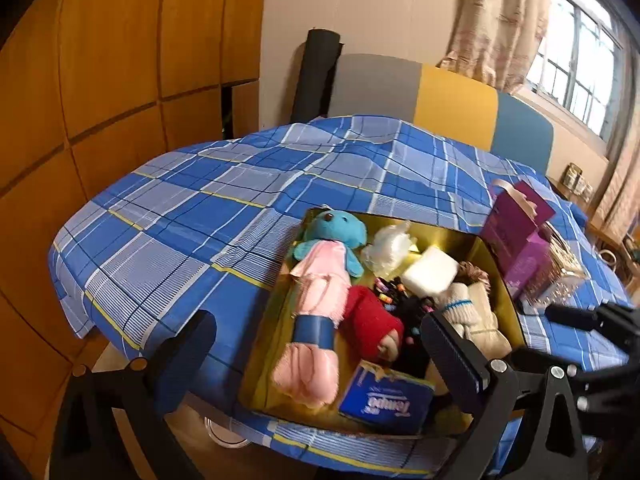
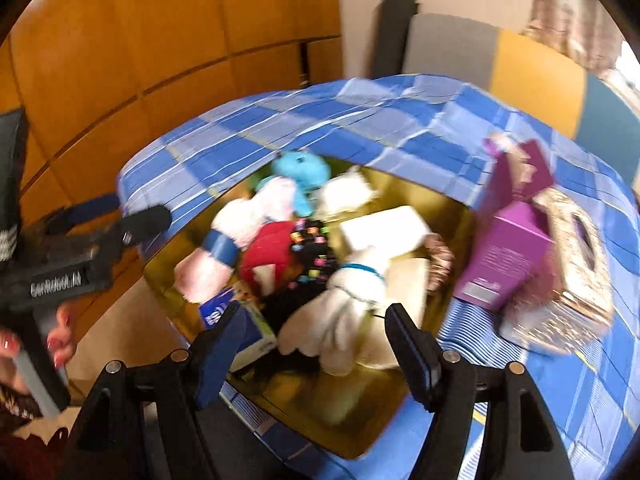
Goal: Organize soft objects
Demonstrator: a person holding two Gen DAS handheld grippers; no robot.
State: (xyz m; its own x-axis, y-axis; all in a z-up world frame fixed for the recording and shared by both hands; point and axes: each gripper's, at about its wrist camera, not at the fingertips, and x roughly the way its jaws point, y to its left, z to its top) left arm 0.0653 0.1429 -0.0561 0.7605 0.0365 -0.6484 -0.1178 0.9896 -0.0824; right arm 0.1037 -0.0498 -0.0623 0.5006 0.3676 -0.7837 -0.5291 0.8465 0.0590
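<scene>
below right gripper [image 2: 310, 344], seemingly apart, cream glove [image 2: 352, 308]

Wood panels [image 1: 120, 80] fill the left wall, meeting a cream wall [image 1: 360, 12] behind. A blue plaid cloth [image 1: 224, 208] covers the table. Behind it stand a dark roll [image 1: 316, 76] and a grey, yellow and teal board [image 1: 440, 100]. Daylight enters a barred window [image 1: 580, 68] beside a beige curtain [image 1: 496, 20].

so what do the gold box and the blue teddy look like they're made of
The gold box looks like card with a glossy metallic foil lining: its inner walls mirror light. The blue teddy looks like soft plush fabric, matte and fuzzy; its pink outfit seems to be thin cloth.
</scene>
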